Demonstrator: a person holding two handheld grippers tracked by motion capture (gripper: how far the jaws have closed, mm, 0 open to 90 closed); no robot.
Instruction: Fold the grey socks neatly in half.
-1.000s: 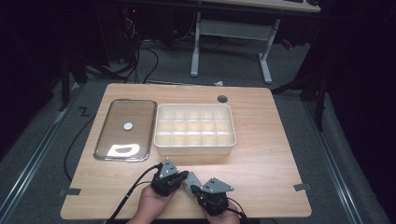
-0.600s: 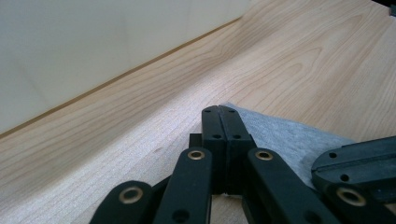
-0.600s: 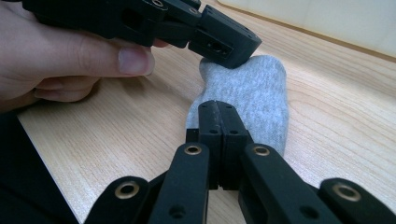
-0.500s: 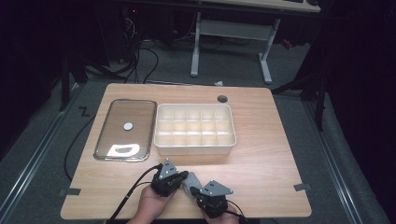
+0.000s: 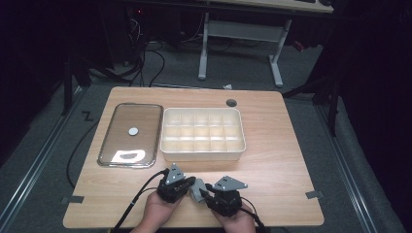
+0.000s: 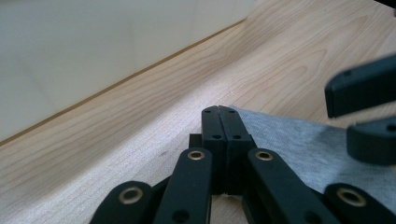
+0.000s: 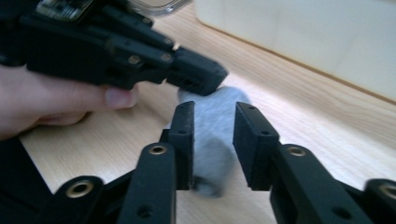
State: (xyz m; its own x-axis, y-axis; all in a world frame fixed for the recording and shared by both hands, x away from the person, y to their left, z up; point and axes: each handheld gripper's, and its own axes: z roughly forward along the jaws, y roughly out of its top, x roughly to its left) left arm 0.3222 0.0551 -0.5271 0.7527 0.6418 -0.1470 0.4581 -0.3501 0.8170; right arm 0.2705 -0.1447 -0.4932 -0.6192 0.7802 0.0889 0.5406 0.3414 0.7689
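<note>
Left gripper (image 6: 219,114): jaws pressed flat together, tips pinching the edge of the grey cloth (image 6: 299,144), which spreads away to the right across the table (image 6: 154,102); right gripper (image 7: 212,116): jaws parted about halfway, they have just been opening, and the cloth (image 7: 212,135) sits between them as a soft roll with neither pad pressing it. In the right gripper view the cloth's long axis runs straight along the jaws, from near the camera out toward the tray (image 7: 327,42); the left gripper's tip lies across its far end, a thumb just behind it. The high view shows the cloth (image 5: 197,188) as a short grey bundle bridging the two grippers, left (image 5: 190,183) and right (image 5: 208,190), at the near edge of the table, lying roughly left to right; it also gives the layout the gripper views miss: the white tray (image 5: 202,153) with its compartments mid-table, a clear lid (image 5: 130,133) just to its left, both well beyond the hands.
</note>
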